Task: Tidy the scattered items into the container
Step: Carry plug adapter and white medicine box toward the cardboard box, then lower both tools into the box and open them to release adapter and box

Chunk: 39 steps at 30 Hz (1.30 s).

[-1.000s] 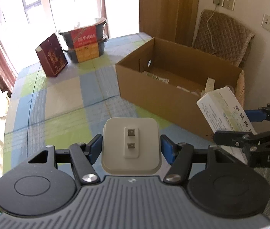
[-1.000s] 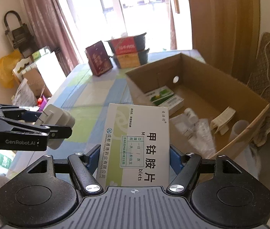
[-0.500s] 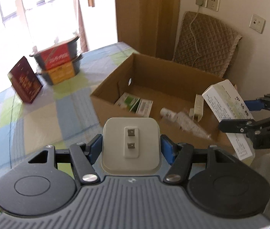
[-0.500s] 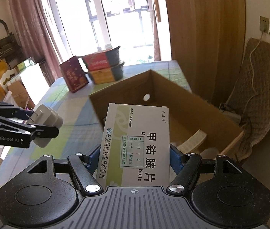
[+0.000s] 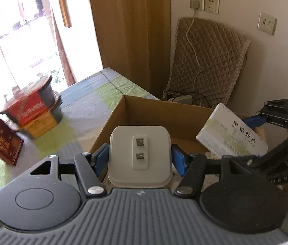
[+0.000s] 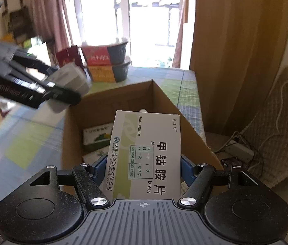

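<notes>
**Both grippers loaded above the box**

The left gripper [image 5: 140, 156] pinches a white plug [image 5: 139, 155] between its blue pads, prongs facing the camera. In the left wrist view the plug hangs over the near left corner of the open cardboard box [image 5: 144, 110]. The right gripper [image 6: 142, 168] is clamped on a white and green pill pack [image 6: 146, 155], held upright with its printed face to the camera, above the near end of the box [image 6: 111, 102].

In the left view the pill pack [image 5: 231, 134] shows to the right, tilted, over the box's right side, with the right gripper's black linkage behind it. In the right view the left gripper [image 6: 62, 89] comes in blurred from the left, its plug [image 6: 70, 81] near the box's far left corner.

Inside the box a green and white carton [image 6: 97, 136] lies on the bottom, by the left wall; another white item sits nearer, partly hidden by the pack.

The box stands on a counter [image 5: 78, 110] covered in a blue, green and grey checked cloth. At the far left of it are two stacked bowls [image 5: 33, 110] with red and yellow labels, and a dark red carton [image 5: 1, 143] beside them. A quilted pad [image 5: 209, 61] leans on the wall beyond the box, a cord running up to a socket [image 5: 196, 2]
</notes>
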Each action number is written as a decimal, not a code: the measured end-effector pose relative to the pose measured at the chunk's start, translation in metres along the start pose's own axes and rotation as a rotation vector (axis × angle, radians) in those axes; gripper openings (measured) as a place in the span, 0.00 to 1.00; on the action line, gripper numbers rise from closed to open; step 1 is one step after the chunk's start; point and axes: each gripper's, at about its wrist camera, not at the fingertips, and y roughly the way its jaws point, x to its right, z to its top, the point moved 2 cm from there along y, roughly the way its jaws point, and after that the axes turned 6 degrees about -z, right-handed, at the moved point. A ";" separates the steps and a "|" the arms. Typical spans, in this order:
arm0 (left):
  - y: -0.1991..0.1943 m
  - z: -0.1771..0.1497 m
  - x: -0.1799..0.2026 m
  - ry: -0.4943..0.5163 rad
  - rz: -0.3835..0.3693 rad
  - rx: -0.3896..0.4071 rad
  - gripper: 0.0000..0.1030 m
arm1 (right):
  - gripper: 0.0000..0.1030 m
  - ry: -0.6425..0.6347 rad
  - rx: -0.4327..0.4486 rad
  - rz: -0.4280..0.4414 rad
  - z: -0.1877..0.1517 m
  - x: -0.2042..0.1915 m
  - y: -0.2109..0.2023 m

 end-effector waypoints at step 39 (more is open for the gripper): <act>0.185 0.012 -0.008 0.351 -0.044 -0.213 0.60 | 0.72 -0.034 -0.273 0.031 0.005 0.013 0.120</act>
